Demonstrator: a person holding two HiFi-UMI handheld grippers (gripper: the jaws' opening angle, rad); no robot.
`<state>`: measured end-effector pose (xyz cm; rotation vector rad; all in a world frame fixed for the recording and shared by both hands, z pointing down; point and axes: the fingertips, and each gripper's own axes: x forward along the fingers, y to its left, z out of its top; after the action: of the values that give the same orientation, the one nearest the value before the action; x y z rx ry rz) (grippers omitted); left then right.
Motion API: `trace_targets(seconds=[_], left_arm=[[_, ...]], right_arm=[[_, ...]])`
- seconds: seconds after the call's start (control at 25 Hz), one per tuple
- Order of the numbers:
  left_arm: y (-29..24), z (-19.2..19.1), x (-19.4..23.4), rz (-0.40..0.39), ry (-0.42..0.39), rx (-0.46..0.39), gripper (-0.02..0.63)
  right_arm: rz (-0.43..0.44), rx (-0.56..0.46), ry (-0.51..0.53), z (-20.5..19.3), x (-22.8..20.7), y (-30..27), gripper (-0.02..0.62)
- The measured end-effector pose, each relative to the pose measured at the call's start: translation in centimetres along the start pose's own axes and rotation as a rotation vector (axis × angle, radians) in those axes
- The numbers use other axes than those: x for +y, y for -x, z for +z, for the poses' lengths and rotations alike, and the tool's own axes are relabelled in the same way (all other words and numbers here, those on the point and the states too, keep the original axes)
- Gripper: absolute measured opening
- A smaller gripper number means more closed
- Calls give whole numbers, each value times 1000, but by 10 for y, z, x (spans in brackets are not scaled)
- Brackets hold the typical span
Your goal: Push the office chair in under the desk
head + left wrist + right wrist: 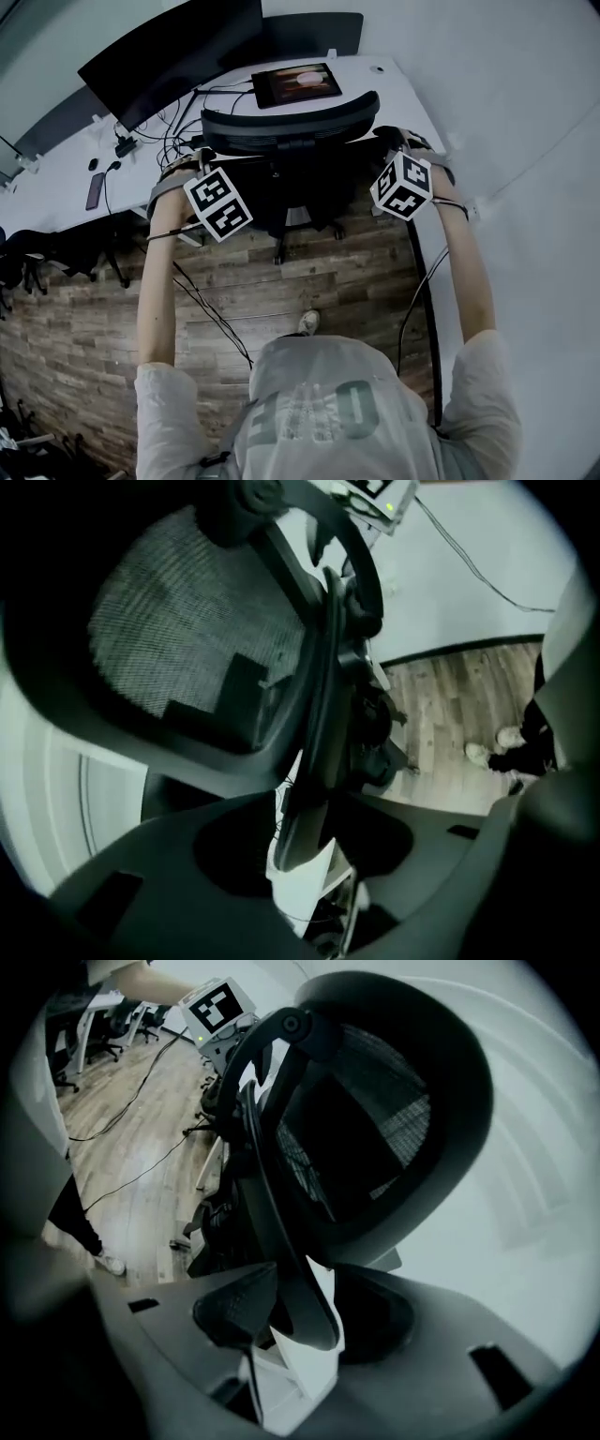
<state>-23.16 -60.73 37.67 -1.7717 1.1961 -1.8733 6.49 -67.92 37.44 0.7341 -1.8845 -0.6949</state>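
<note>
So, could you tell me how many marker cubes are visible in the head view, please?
2. One marker cube sits at the left end of the chair backrest; the other marker cube sits at its right end. None appears hidden.

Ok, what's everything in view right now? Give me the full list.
office chair: one, black, back at the desk edge
desk: one, white, ahead
monitor: one, black, desk's left
tablet: one, screen lit, behind chair back
phone: one, dark, desk's far left
cables: several, black, below monitor
floor: wood planks, underfoot
shoe: one, white, on floor
left gripper: one, dark, open astride chair back's frame
right gripper: one, dark, open astride chair back's frame
</note>
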Motion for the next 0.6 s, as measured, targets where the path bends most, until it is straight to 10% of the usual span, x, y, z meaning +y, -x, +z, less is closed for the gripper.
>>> trace_targets(seconds=[0.28, 0.44, 0.6], left_arm=[[87, 34, 17, 149, 321, -307, 184], [146, 59, 16, 269, 647, -548, 95], [201, 86, -10, 299, 875, -840, 21]], right_arm=[[-130, -280, -202, 57, -22, 83, 194], [-199, -574, -522, 105, -17, 149, 69], [-60, -877, -933, 136, 14, 206, 43]])
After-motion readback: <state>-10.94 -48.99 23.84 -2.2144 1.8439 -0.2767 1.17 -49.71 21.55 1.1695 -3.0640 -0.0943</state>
